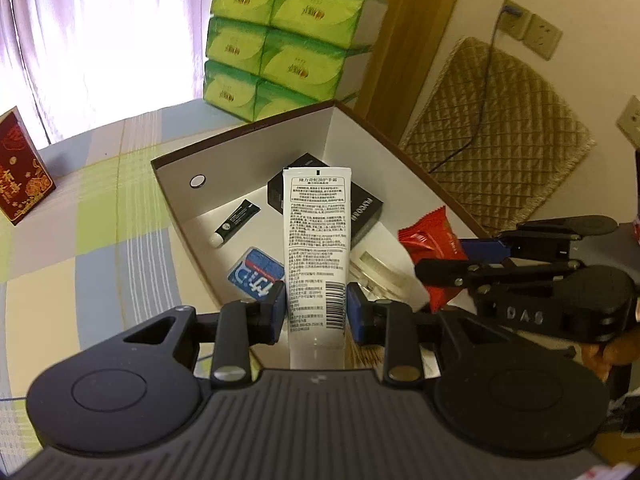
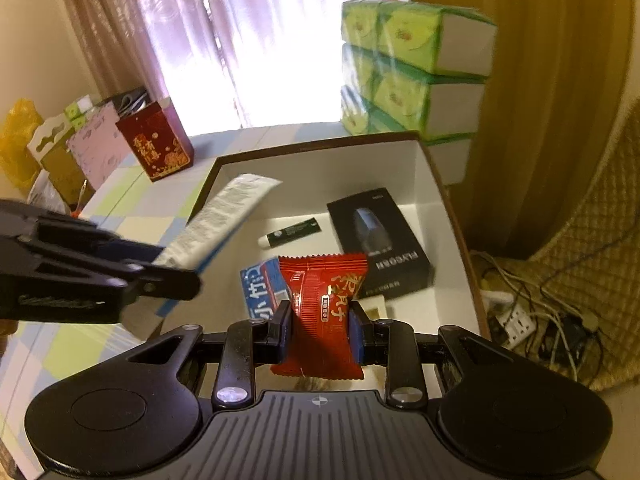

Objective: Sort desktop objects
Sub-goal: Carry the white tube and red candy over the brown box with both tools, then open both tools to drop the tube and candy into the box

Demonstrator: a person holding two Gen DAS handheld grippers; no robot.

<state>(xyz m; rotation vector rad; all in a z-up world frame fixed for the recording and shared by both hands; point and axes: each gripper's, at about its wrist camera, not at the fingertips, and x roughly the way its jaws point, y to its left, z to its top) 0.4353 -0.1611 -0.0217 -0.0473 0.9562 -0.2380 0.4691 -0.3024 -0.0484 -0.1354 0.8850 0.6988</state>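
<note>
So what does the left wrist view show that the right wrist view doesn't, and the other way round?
Only the left wrist view shows the wall sockets and the round silver button on the box wall.

Only the right wrist view shows the power strip with tangled cables on the floor and the yellow bag beside the cartons.

Both show the open box, the white tube clamped in the left tool, the red snack packet clamped in the right tool, the black carton and the green tissue packs.
</note>
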